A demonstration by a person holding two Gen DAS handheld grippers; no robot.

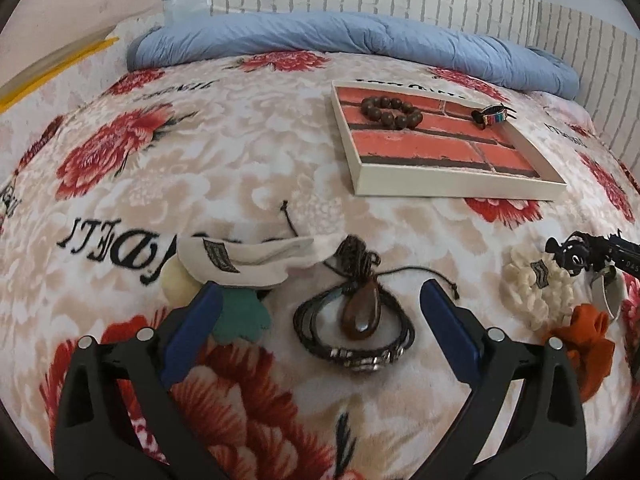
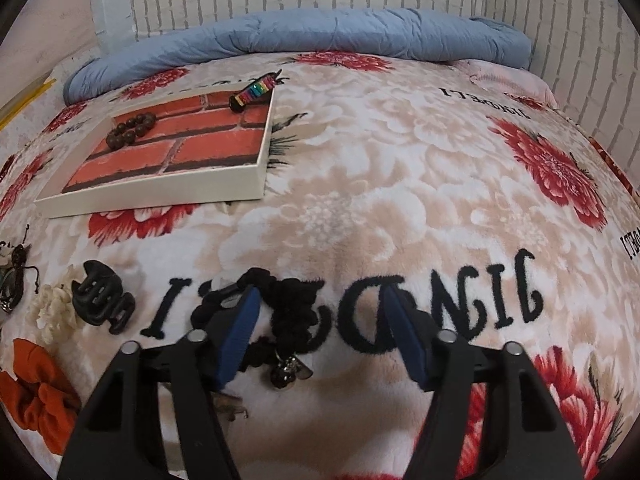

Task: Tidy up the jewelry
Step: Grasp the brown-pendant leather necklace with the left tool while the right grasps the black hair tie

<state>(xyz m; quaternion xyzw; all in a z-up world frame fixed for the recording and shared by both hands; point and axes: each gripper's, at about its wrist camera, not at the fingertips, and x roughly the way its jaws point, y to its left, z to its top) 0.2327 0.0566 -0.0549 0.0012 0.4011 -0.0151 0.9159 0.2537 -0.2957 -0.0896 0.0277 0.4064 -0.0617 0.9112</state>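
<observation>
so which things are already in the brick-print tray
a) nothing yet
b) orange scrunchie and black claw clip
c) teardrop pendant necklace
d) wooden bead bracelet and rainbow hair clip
d: the wooden bead bracelet lies on the floor of the tray and the rainbow hair clip rests at its far rim, while the other pieces lie on the blanket.

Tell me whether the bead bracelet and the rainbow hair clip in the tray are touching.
Apart. The left wrist view shows the bead bracelet and the rainbow hair clip with bare brick-patterned tray floor between them; the right wrist view shows the same gap.
</observation>
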